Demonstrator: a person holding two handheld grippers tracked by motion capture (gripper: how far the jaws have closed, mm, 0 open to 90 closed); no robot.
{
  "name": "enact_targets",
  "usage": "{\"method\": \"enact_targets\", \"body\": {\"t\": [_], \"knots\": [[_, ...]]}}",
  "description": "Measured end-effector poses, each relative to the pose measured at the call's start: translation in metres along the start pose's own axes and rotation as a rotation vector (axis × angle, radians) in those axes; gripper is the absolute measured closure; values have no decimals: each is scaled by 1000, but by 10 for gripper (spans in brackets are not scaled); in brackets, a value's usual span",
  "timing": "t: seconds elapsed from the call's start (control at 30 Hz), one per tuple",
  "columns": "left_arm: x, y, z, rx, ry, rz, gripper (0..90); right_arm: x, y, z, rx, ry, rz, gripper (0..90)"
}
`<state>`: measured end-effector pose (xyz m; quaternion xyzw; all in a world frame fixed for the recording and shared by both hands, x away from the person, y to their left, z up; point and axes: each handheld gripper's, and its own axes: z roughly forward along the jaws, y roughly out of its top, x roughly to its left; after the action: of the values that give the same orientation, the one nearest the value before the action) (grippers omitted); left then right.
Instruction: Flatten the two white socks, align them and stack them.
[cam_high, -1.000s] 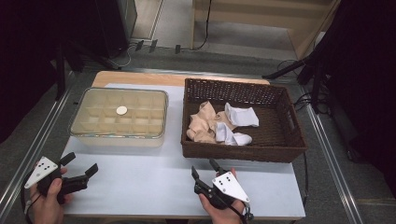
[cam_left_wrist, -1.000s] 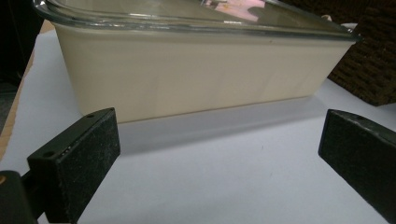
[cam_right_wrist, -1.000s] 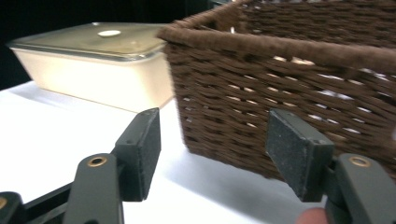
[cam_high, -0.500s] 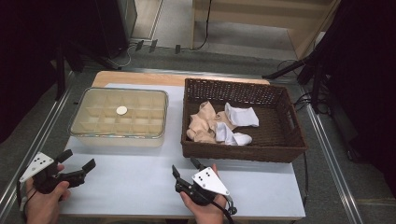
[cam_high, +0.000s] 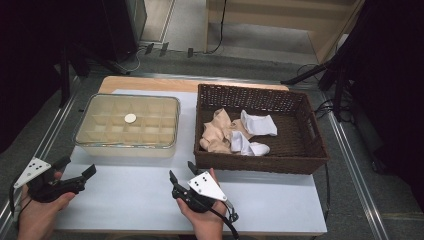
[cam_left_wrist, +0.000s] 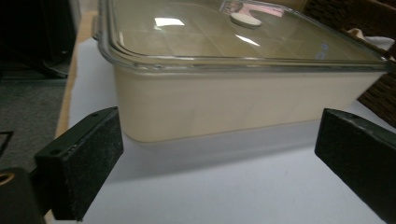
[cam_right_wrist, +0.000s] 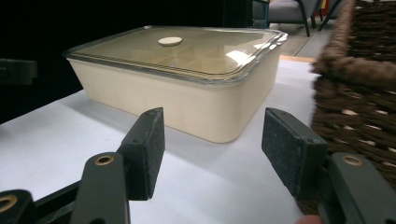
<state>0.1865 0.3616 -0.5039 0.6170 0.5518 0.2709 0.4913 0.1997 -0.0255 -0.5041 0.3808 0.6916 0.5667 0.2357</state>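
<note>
R gripper (cam_high: 181, 171) sits low over the white table (cam_high: 280, 200), jaws spread w/ nothing between them, though they've just been closing in a bit; its pads (cam_right_wrist: 148, 140) aim at the near corner of the lidded compartment box (cam_high: 127, 126), which stands ahead and slightly to its left, well apart for now. The brown wicker basket (cam_high: 300, 155) is just beside it on the right, its front wall almost brushing the right-hand pad in the right gripper view. L gripper (cam_high: 77, 167) hovers near the table's left edge, jaws wide apart and empty, w/ the box's cream side wall (cam_left_wrist: 243, 105) straight ahead, near but not touching. The box's clear lid (cam_right_wrist: 187, 49) is on, seated flat w/ a round knob (cam_high: 130, 118) at its centre, beyond both grippers' reach at present. The step looks like an approach to take the lid off, so I'd judge the aim should be the lid's overhanging rim or the knob, not the cream wall, which is too wide for either jaw gap. Best to come in w/ 1 gripper at the rim's near edge, pads above and below the lip, and the other steadying the box from the left so it doesn't slide on the smooth top. Keep R clear of the basket weave. Lift level; the lid is slick and could tilt out. Inside the basket, beyond R and to its right, lie 2 white socks (cam_high: 257, 123) and beige cloth (cam_high: 217, 131), untouched.
</note>
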Motion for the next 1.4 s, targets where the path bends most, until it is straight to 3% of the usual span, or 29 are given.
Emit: {"method": "enact_targets", "body": {"t": [0.6, 0.8, 1.07, 1.4], "knots": [[13, 17, 13, 7, -11, 1, 68, 13, 8, 33, 1, -15, 54, 373], [15, 23, 18, 4, -18, 10, 68, 15, 10, 43, -9, -52, 71, 356], [23, 29, 28, 18, -15, -8, 69, 22, 16, 56, -6, -83, 97, 328], [29, 37, 40, 38, -20, -15, 69, 25, 18, 73, -32, -142, 172, 250]]}}
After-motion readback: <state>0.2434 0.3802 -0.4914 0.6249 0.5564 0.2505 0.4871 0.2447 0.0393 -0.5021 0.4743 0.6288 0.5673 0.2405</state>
